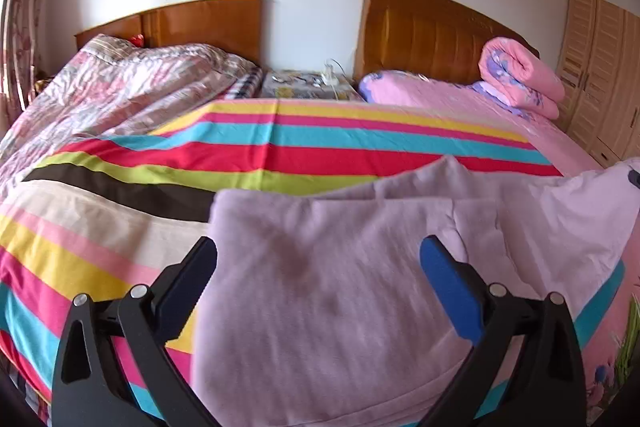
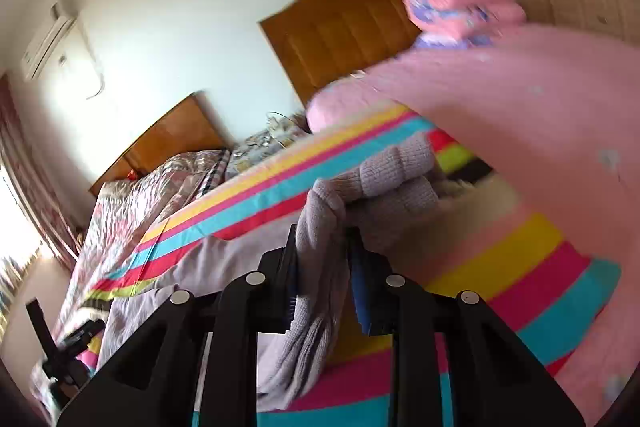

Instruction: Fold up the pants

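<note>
Lilac pants (image 1: 328,307) lie on the striped sheet (image 1: 280,155) and fill the near half of the left wrist view. My left gripper (image 1: 319,247) hovers over them, its jaws wide apart with nothing pinched between them. In the right wrist view my right gripper (image 2: 323,233) is shut on a bunched fold of the pants (image 2: 320,227). Ribbed cuffs (image 2: 396,167) stick out beyond its fingertips, and more ribbed fabric hangs down below the jaws. The rest of the pants (image 2: 192,267) trails left across the sheet. That view is tilted and blurred.
A floral quilt (image 1: 120,87) covers the left bed. A cluttered nightstand (image 1: 308,87) stands between two wooden headboards. The right bed has a pink sheet (image 1: 440,95) and a rolled pink quilt (image 1: 520,79). A wardrobe (image 1: 600,67) stands at far right.
</note>
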`<state>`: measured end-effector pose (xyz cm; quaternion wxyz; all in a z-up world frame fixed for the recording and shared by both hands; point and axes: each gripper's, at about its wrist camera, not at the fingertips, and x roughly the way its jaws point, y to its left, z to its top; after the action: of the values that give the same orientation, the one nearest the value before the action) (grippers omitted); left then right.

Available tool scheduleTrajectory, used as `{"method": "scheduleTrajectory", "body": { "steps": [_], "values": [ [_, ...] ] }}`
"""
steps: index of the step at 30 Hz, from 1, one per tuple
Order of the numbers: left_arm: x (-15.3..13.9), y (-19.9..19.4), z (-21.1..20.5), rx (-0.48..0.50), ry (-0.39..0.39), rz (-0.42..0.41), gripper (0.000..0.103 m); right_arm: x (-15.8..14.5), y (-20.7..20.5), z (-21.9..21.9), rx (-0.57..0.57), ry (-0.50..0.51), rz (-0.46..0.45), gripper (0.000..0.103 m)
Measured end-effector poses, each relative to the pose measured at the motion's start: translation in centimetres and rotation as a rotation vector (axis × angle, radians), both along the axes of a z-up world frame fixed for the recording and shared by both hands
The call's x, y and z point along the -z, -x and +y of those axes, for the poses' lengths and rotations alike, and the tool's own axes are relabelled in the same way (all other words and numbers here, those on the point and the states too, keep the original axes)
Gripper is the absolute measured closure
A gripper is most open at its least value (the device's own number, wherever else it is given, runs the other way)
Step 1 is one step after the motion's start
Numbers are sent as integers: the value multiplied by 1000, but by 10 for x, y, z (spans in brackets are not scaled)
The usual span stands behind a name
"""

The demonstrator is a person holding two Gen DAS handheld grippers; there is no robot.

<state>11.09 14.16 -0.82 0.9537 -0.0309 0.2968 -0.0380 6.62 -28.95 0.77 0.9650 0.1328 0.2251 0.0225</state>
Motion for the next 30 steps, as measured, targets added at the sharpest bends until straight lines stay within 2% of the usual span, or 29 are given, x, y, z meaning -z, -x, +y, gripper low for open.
{"method": "scheduleTrajectory", "body": {
  "steps": [2, 5, 8, 11, 12, 14, 16, 18, 20, 22, 25, 26, 28, 30],
  "values": [
    [-20, 16, 27, -80, 20, -54, 1, -27, -7, 83, -134, 201, -76, 77],
    [-39, 35, 63, -157, 51, -90, 1, -24, -6, 208, -362, 459, -132, 77],
    [-43, 49, 89, -184, 88, -79, 1, 31, 16, 312, -565, 730, -126, 77],
    [-33, 58, 104, -140, 145, -23, 1, 105, 38, 362, -757, 892, -52, 81],
    [-28, 59, 107, -115, 171, 2, 1, 123, 46, 368, -765, 935, -50, 82],
    [-15, 63, 107, -33, 267, 45, 1, 131, 55, 368, -720, 966, -107, 82],
    [-2, 55, 107, 67, 421, 115, 1, 122, 54, 362, -705, 932, -133, 82],
    [9, 44, 105, 147, 580, 186, 2, 118, 58, 358, -685, 945, -183, 82],
    [17, 33, 93, 226, 688, 243, 2, 115, 64, 354, -669, 960, -221, 82],
    [18, 23, 73, 270, 685, 289, 2, 114, 67, 351, -659, 964, -236, 82],
    [28, 0, 39, 283, 596, 427, 2, 111, 70, 351, -652, 950, -247, 82],
    [32, -9, 31, 282, 593, 458, 2, 109, 71, 351, -656, 942, -248, 82],
    [47, -28, 17, 300, 604, 524, 2, 107, 72, 350, -684, 917, -245, 81],
    [62, -43, 7, 256, 579, 568, 3, 100, 74, 342, -762, 855, -220, 73]
  ]
}}
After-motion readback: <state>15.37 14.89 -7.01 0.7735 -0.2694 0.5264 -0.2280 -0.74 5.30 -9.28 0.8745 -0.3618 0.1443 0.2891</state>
